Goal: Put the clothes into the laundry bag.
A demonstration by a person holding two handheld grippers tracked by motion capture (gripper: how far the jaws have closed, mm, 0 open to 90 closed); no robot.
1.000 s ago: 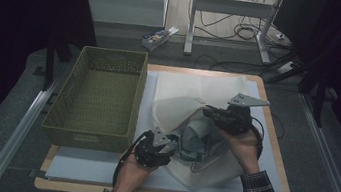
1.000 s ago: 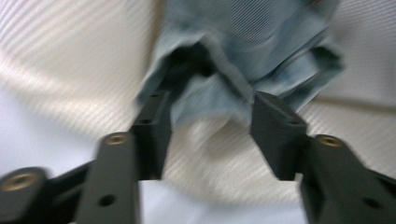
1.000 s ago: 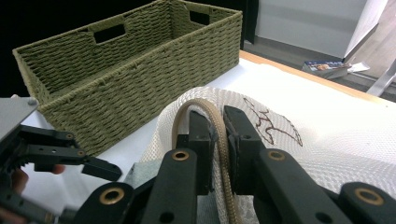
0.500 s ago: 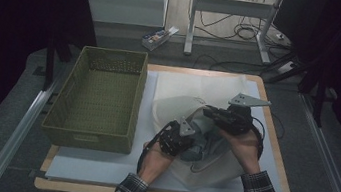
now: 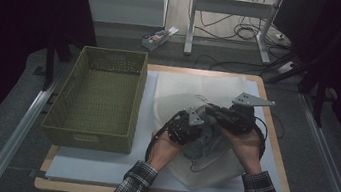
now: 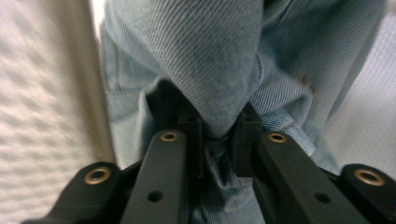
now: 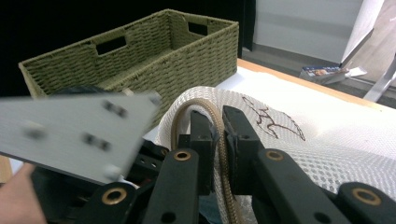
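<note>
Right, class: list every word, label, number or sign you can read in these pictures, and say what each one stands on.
No text can be read.
Mesh bag: a dark squiggly mark, not legible as letters.
Box on the floor: coloured print, too small to read.
Basket: a pale tag on its near wall, too small to read.

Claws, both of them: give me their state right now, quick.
Left claw: shut on the denim garment.
Right claw: shut on the mesh laundry bag, at its tan rim.
</note>
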